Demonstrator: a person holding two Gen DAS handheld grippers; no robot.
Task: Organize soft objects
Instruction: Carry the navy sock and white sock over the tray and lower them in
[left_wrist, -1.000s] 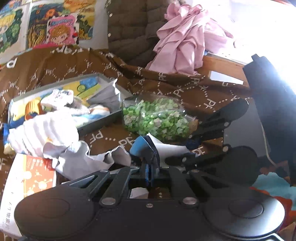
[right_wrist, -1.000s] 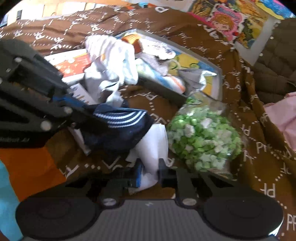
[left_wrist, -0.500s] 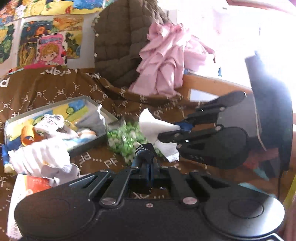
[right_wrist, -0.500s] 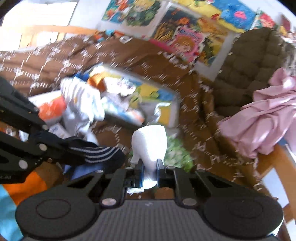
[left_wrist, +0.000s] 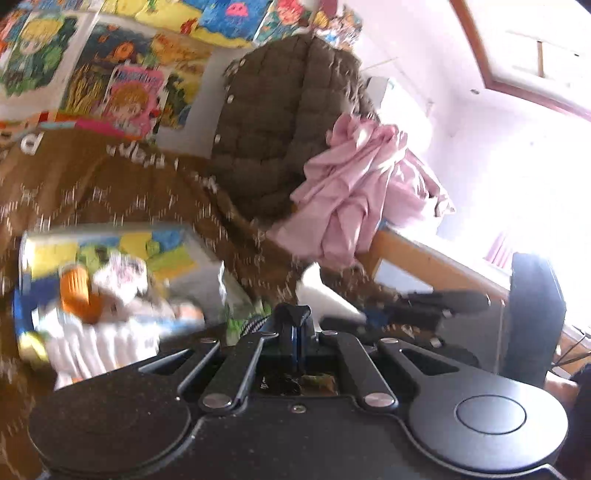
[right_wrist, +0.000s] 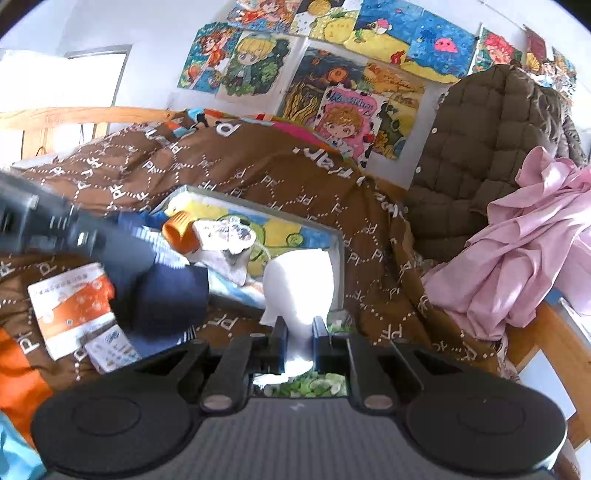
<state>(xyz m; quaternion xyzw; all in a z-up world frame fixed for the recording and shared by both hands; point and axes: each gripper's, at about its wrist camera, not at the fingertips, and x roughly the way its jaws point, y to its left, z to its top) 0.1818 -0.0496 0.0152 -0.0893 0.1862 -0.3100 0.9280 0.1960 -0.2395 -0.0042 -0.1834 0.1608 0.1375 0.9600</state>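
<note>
My left gripper (left_wrist: 297, 321) is shut on a navy sock with white stripes (left_wrist: 284, 315), held up above the brown bedspread; the sock also shows in the right wrist view (right_wrist: 162, 295), hanging from the left gripper's blurred black arm. My right gripper (right_wrist: 298, 332) is shut on a white sock (right_wrist: 301, 280), which stands up between the jaws; it shows in the left wrist view (left_wrist: 325, 295) too. Below lies a shallow tray (right_wrist: 338, 240) holding an orange cap and soft items.
A bag of green and white pieces (right_wrist: 314, 386) lies under the right gripper. An orange and white packet (right_wrist: 70, 302) lies at left. A brown quilted jacket (right_wrist: 480, 147) and a pink garment (right_wrist: 528, 236) hang at right by a wooden bed rail (left_wrist: 424, 258).
Both grippers have risen from the bedspread, each with its sock. The bag and tray have dropped lower in view, and the wall posters have come into sight.
</note>
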